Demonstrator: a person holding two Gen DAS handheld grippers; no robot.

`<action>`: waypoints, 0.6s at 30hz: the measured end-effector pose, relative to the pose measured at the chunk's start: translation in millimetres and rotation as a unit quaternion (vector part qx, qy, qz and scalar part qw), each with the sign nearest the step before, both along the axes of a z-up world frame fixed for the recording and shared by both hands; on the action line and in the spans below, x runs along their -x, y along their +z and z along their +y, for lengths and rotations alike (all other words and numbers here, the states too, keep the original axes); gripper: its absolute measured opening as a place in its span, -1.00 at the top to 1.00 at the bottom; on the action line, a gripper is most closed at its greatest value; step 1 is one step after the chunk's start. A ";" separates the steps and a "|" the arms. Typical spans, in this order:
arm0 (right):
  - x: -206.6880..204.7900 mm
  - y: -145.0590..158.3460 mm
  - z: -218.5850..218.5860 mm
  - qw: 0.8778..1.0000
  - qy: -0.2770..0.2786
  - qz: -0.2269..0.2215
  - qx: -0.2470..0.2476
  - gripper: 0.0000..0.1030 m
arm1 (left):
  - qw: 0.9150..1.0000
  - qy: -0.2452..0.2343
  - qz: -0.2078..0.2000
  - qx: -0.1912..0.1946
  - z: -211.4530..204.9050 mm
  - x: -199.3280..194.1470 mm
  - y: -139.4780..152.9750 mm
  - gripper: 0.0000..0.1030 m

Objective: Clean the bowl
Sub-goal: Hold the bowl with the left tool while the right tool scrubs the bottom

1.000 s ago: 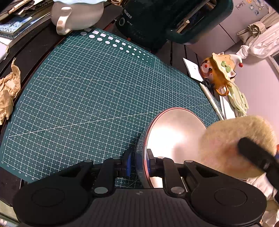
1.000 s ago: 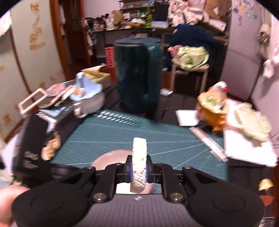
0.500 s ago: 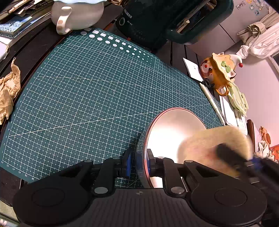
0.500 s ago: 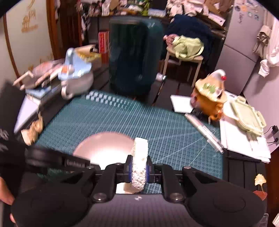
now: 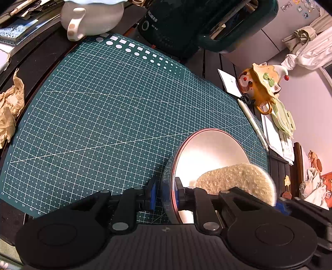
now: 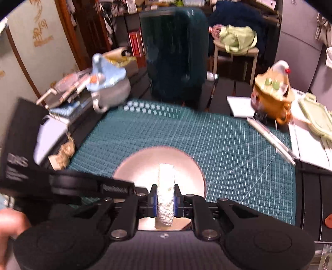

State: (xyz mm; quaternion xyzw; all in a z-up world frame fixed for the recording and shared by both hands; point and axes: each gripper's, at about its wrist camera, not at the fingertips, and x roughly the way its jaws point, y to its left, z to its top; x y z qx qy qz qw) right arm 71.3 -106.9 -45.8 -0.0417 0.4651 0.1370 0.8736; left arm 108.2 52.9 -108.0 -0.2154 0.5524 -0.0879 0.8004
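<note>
A shallow bowl [image 5: 209, 151] with a pale inside and a thin red rim sits at the near right of the green cutting mat [image 5: 108, 116]. My left gripper [image 5: 166, 194] is shut on its near rim. My right gripper [image 6: 165, 198] is shut on a round pale yellow sponge [image 6: 165, 191], held on edge over the inside of the bowl [image 6: 141, 168]. In the left wrist view the sponge [image 5: 238, 180] reaches into the bowl from the right and touches its inner wall.
A grey mug-shaped pot [image 5: 91, 18] and a dark green appliance [image 5: 186, 22] stand at the mat's far edge. An orange figurine teapot [image 5: 261, 87], a pen [image 5: 253, 122] and papers lie to the right. Crumpled brown paper [image 5: 8, 112] lies to the left.
The right gripper has carried the sponge down and leftward into the bowl, from its right rim onto the inner surface. The left gripper and the bowl have stayed put.
</note>
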 end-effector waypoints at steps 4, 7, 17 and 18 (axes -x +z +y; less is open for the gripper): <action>9.7 14.2 0.7 0.997 -0.013 -0.055 0.060 0.75 | 1.000 0.000 0.000 0.000 -1.3 -0.9 -0.1 0.71; 14.2 32.0 -8.3 0.996 -0.020 -0.077 0.041 0.76 | 1.000 0.000 0.000 0.001 -2.1 -1.7 -0.3 0.71; 7.3 19.3 -5.2 0.999 0.019 -0.012 -0.042 0.76 | 1.000 0.000 -0.001 0.000 1.1 -1.6 -0.4 0.71; 4.9 11.0 -1.2 0.999 0.022 -0.001 -0.033 0.76 | 1.000 0.000 -0.001 0.000 1.0 -2.0 -0.3 0.71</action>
